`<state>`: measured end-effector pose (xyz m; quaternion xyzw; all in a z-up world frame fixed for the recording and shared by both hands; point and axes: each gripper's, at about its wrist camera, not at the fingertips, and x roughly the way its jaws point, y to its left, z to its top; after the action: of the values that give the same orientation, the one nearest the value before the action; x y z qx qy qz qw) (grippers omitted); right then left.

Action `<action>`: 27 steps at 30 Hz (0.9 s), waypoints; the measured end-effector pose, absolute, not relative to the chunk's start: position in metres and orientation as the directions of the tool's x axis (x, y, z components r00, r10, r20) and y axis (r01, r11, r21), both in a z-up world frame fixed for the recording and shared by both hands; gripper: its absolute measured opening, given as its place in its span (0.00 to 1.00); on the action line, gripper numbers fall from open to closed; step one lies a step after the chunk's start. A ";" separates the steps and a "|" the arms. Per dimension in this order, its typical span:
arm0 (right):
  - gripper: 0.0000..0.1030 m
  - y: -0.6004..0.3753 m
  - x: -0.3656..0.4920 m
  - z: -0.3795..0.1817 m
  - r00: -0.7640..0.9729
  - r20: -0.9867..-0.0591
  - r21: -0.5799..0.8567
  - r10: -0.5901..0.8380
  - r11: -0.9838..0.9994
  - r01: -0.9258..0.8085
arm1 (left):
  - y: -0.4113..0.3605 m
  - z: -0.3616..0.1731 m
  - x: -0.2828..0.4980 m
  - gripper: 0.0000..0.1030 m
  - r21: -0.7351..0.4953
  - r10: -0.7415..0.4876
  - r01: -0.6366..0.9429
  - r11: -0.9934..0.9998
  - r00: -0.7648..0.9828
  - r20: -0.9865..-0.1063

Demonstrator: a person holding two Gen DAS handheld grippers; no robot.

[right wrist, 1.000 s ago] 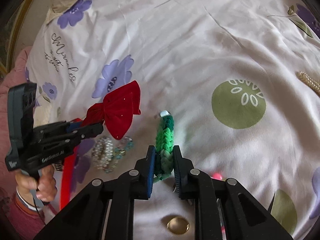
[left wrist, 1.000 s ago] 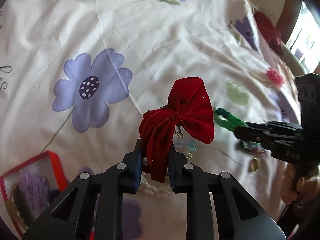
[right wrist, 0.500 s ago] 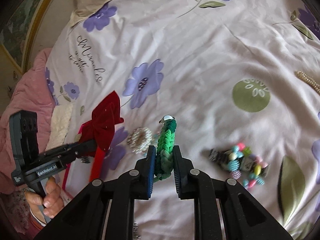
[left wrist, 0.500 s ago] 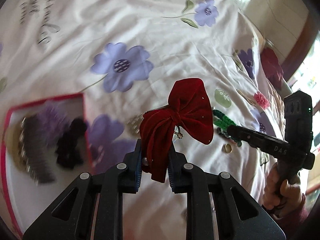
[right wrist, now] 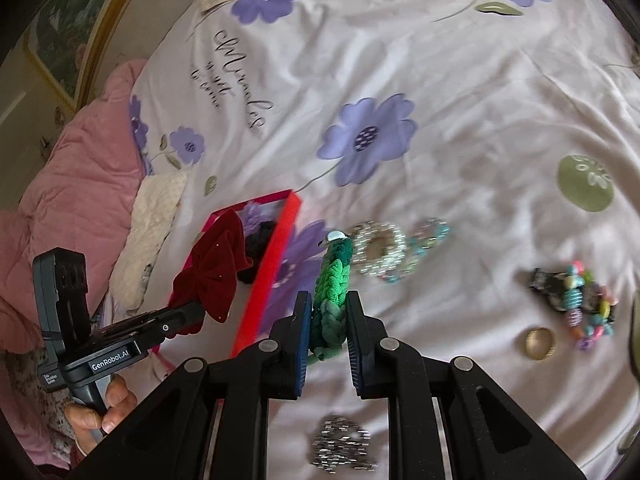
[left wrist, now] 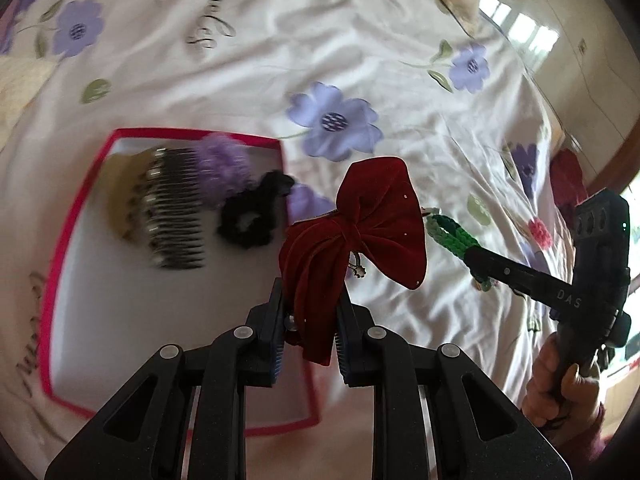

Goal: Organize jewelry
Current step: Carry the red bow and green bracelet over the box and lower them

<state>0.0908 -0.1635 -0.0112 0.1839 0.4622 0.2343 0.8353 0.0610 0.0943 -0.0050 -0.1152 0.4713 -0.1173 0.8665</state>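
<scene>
My left gripper [left wrist: 310, 312] is shut on a red velvet bow [left wrist: 360, 216] and holds it above the right side of a red-rimmed white box [left wrist: 64, 248]. The box holds a comb [left wrist: 172, 212], a purple scrunchie [left wrist: 224, 164] and a black scrunchie [left wrist: 252, 216]. My right gripper [right wrist: 328, 320] is shut on a green braided bracelet [right wrist: 330, 280], just right of the box [right wrist: 264, 276]. The left gripper with the bow [right wrist: 212, 276] also shows in the right wrist view, and the bracelet [left wrist: 452, 236] in the left wrist view.
On the flowered bedsheet lie beaded bracelets [right wrist: 380, 248], a teal bead ring [right wrist: 430, 236], a pile of coloured beads [right wrist: 580, 300], a gold ring [right wrist: 538, 342] and a silver chain [right wrist: 342, 446]. A pink blanket [right wrist: 72, 184] lies at the left.
Both grippers have swung left with their items. The red box has come fully under the left gripper, and the right gripper has moved past the beaded bracelets toward the box.
</scene>
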 end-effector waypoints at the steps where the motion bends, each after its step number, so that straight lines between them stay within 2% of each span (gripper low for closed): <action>1: 0.16 -0.157 0.090 -0.010 0.458 -0.685 0.524 0.567 0.820 -0.230 | 0.102 -0.005 0.058 0.18 -0.318 -0.308 0.076 0.945 0.536 -0.786; 16: 0.16 -0.069 0.093 -0.005 0.380 -0.675 0.531 0.632 0.774 -0.344 | 0.205 -0.023 0.036 0.18 -0.355 -0.189 -0.187 0.916 0.580 -0.793; 27: 0.16 -0.020 0.113 -0.021 0.338 -0.703 0.510 0.625 0.775 -0.373 | 0.230 -0.045 0.046 0.18 -0.371 -0.166 -0.279 0.886 0.556 -0.814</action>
<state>0.1133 -0.0197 -0.0208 0.1300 0.4852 0.3091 0.8075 0.0464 0.2299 -0.0453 -0.2366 0.4701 0.0331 0.8497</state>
